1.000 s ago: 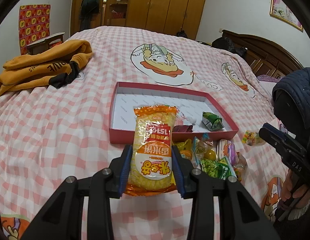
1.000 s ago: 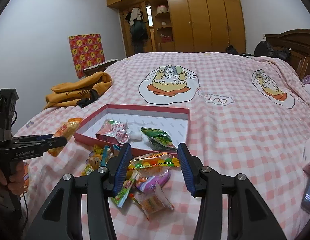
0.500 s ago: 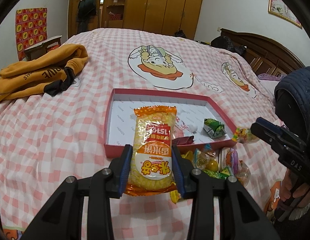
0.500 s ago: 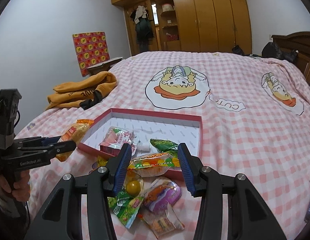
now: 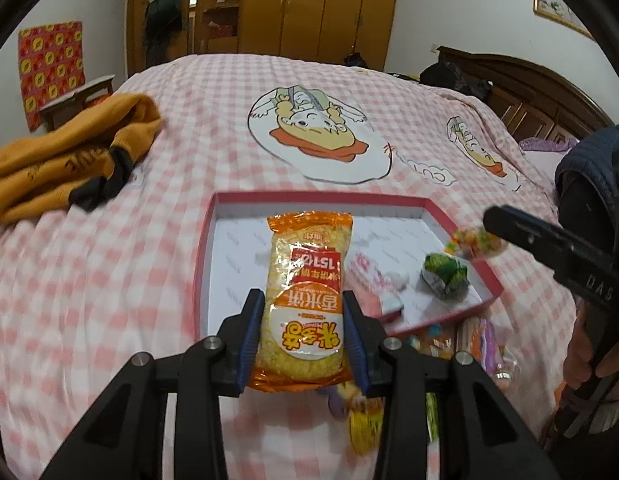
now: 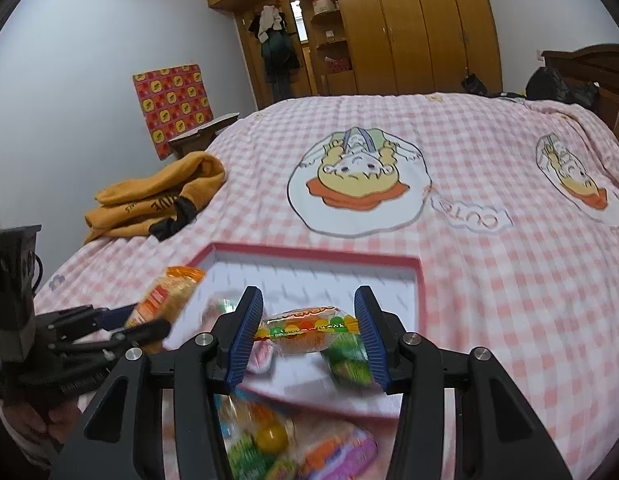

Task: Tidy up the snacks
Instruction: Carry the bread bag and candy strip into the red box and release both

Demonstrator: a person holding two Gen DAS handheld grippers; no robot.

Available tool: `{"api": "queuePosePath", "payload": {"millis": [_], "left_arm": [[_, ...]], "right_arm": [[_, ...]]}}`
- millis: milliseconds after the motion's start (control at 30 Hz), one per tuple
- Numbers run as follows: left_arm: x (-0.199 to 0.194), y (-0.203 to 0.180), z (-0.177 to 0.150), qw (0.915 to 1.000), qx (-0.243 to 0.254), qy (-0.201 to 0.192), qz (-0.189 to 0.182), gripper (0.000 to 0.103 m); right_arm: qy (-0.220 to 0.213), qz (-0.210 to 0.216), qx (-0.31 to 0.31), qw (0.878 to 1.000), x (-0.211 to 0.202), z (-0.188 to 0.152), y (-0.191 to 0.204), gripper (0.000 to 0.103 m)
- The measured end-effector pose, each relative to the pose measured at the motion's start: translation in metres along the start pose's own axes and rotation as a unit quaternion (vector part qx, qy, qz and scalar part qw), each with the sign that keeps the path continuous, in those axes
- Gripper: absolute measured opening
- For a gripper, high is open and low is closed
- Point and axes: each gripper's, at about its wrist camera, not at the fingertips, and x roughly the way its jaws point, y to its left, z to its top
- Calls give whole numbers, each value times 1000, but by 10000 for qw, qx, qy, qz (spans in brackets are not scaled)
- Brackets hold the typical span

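Observation:
My left gripper (image 5: pixel 303 332) is shut on an orange rice-cracker packet (image 5: pixel 305 288), held above the near left part of a shallow red box (image 5: pixel 205 248). My right gripper (image 6: pixel 309 334) is shut on a clear packet of coloured candies (image 6: pixel 305 328) above the box's near right side (image 6: pixel 419 292). In the box lie a green wrapped snack (image 5: pixel 445 274) and a pink packet (image 5: pixel 373 284). The right gripper (image 5: pixel 485 240) also shows in the left wrist view, and the left gripper (image 6: pixel 129 320) in the right wrist view.
Several loose snacks (image 6: pixel 269 436) lie on the pink checked bedspread (image 5: pixel 89 280) in front of the box. A folded orange garment (image 5: pixel 69 152) sits at the far left. A dark jacket (image 5: pixel 589 168) and wooden headboard (image 5: pixel 529 92) are on the right.
Both grippers moved forward with their packets, from in front of the box's near wall to above its inside. The loose snack pile now sits lower in both views.

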Motion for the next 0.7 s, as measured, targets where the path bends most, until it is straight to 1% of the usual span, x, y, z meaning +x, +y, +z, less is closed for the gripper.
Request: {"api": "queuePosePath", "payload": {"millis": [133,200,300,400,500,600,700], "left_arm": [[11,-2,12,10000,65,-24,-46,40],[15,-3,15,9999,102,-41,-52,40],[22,0,16,9999,149,-17,-54,40],[34,6,16,9999,86,104,-69,40],[47,12,14,9998,58,169,-20,40],[55,18,12,9998,-53,196,-16,40],[56,20,10,9998,-67,205,34,40]], "right_arm": [[-34,-105,-212,9997,13,13,9,49],[184,-27,-393,9991,24,11,13,49],[404,-53,-707,9967,37,4,17,49],[689,340,-596,9953,50,-2,4,49],[759,285,-584,9950,57,-8,-4,49],[718,196,-452,9962,59,-12,-12,49],[698,280,-461,9961,59,-14,-12,49]]}}
